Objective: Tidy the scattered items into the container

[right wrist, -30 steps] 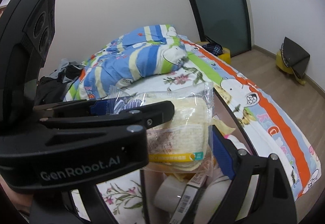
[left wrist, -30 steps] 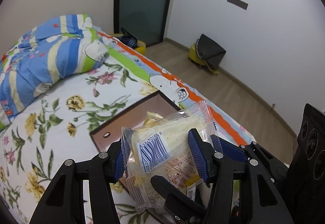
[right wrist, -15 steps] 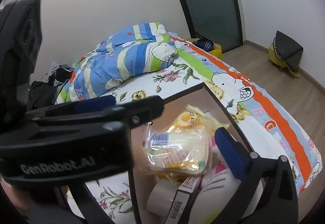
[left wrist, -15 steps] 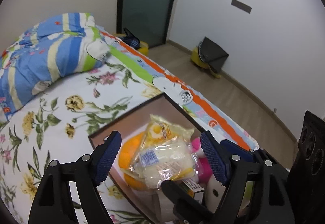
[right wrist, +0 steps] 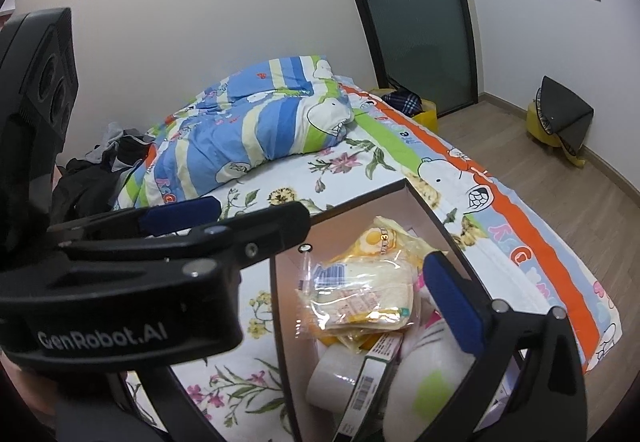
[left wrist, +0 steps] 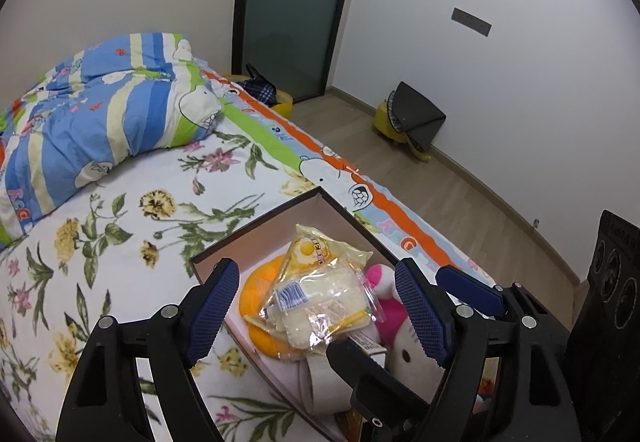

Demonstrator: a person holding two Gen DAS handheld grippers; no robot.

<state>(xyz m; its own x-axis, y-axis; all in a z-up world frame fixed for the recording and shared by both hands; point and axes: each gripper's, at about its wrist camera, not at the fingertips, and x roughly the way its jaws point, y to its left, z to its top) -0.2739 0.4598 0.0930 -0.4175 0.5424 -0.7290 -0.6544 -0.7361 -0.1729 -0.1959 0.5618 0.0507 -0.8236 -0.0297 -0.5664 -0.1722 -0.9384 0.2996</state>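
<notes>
Both grippers' open jaws [left wrist: 318, 308] [right wrist: 352, 242] apparently clear the boxed snack packet [left wrist: 324, 298].

The left gripper [left wrist: 318, 308] hung open above the brown box [left wrist: 256, 228] on the floral bedsheet [left wrist: 120, 226]. A clear bread packet [left wrist: 324, 302] lay free atop a yellow snack bag [left wrist: 316, 248], an orange plush [left wrist: 256, 292] and a pink-and-white plush [left wrist: 396, 338].

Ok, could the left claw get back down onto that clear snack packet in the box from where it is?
Probably yes. The left claw is open, with the snack packet lying on top of the pile in the box right between and below its fingers. Nothing covers the packet.
</notes>
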